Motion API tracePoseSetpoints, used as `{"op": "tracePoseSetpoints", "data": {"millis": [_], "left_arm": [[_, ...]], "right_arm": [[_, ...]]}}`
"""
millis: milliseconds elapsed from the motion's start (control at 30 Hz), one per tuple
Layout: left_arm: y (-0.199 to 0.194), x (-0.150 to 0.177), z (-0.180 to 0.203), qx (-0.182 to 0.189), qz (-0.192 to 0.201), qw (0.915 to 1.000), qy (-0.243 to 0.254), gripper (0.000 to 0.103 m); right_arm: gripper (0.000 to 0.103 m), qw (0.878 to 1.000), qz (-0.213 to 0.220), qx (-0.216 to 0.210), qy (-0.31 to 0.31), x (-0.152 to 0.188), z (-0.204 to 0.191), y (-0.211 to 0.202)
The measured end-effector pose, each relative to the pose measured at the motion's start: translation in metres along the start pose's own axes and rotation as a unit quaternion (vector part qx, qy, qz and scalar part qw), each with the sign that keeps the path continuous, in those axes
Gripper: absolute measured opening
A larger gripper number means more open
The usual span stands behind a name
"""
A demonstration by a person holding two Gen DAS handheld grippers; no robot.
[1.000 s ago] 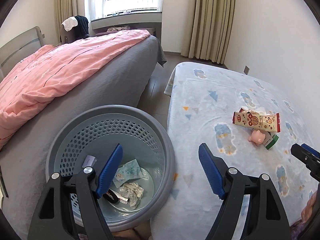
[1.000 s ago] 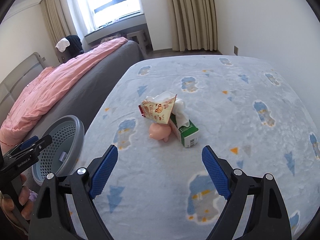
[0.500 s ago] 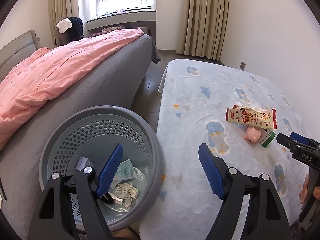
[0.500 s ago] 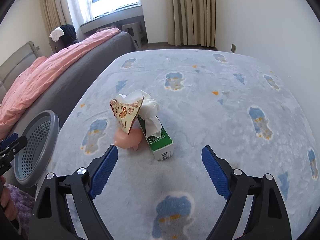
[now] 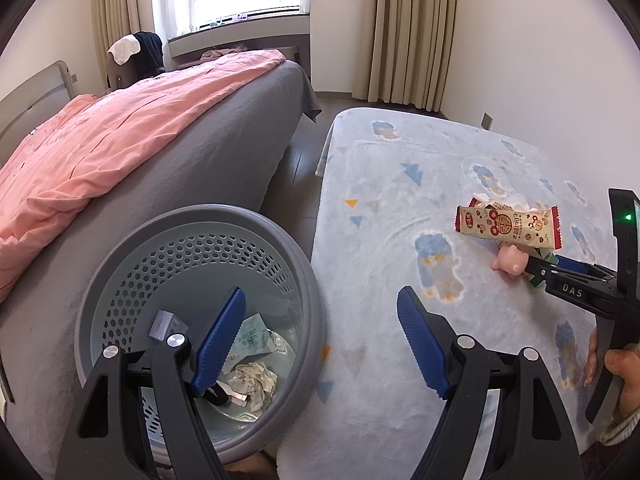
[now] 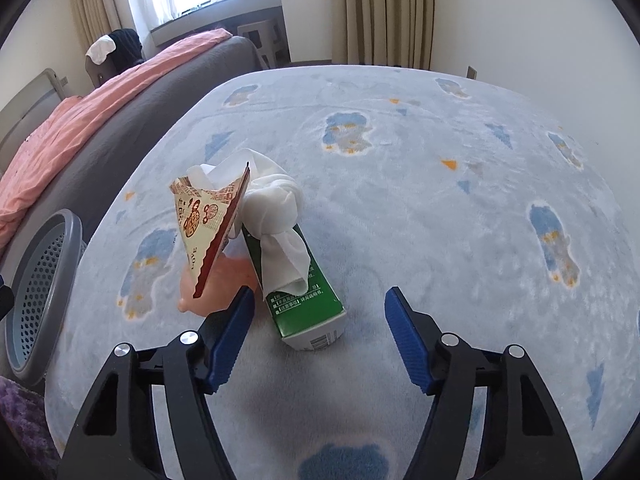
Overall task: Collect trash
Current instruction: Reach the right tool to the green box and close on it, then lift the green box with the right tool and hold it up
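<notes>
Green carton [image 6: 306, 312]: your right gripper [image 6: 320, 336] came down, jaws just closing around it, not pinching | left gripper [image 5: 320, 338] spread over basket [image 5: 280, 236] | grasp next.

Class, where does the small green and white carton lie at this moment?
In the right wrist view the small green and white carton lies on the pale blue blanket, between the right gripper's open jaws, beside the pink pig toy.

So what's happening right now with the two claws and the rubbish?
Left gripper open over bin. Right gripper closing around green carton, not gripping. Pink toy crowds its left finger.
</notes>
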State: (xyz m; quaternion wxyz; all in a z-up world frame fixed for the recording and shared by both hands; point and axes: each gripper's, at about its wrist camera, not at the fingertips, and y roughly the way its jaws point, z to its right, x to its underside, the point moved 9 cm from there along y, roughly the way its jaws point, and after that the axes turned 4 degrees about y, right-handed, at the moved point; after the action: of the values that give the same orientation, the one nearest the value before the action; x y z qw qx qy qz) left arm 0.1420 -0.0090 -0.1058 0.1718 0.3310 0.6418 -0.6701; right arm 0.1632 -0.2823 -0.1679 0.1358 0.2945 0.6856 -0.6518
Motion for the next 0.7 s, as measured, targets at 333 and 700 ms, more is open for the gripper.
{"op": "tracePoseSetpoints", "data": {"millis": [333, 700], "left_arm": [[0.002, 0.001, -0.005, -0.004, -0.002, 1.0, -0.002, 0.075], [-0.008, -0.001, -0.001, 0.005, 0.012, 0.9999, 0.001, 0.075]], "right_arm": [[0.034, 1.0, -0.003, -0.01, -0.015, 0.004, -0.015, -0.003], [0.029, 1.0, -0.003, -0.018, -0.014, 0.046, -0.031, -0.044]]}}
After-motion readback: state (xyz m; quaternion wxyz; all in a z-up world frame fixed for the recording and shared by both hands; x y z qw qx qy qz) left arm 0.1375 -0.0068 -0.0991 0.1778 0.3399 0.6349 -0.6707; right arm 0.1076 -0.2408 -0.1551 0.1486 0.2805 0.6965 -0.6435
